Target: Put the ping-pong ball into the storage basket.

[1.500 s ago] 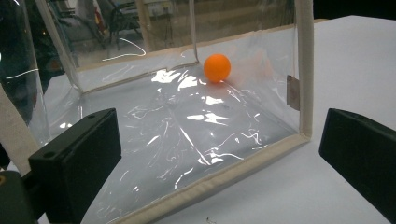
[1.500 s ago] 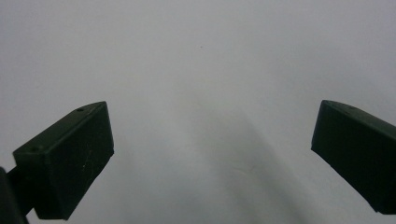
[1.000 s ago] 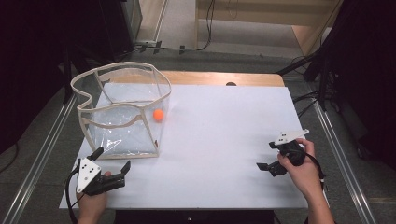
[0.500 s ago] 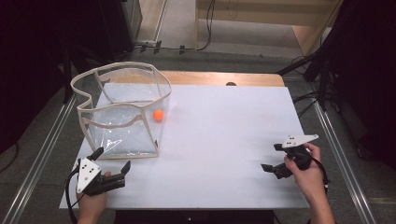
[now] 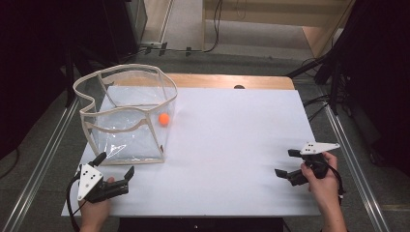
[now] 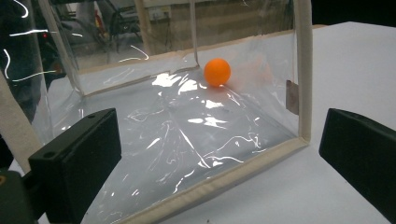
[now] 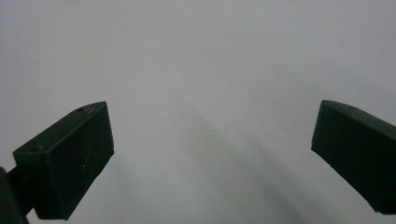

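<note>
A clear plastic bag with cream trim (image 5: 125,116) stands open-topped on the left of the white table (image 5: 232,140). An orange ball (image 5: 164,119) lies inside it near its far right corner; in the left gripper view the ball (image 6: 217,72) shows through the clear wall (image 6: 187,140). My left gripper (image 5: 115,164) is open just in front of the bag's near edge, with its jaws wide apart and nothing between them (image 6: 219,133). My right gripper (image 5: 285,163) is open near the table's right front, over bare white surface (image 7: 212,121).
A wooden strip (image 5: 232,80) borders the table's far edge, with a small dark spot (image 5: 238,87) on it. Metal rails (image 5: 43,159) run along both sides. Cables and dark stands lie on the floor beyond. The white surface stretches between bag and right gripper.
My right gripper has drifted a little to the right, toward the table's right edge, still open. The left gripper, bag and ball have not moved.
</note>
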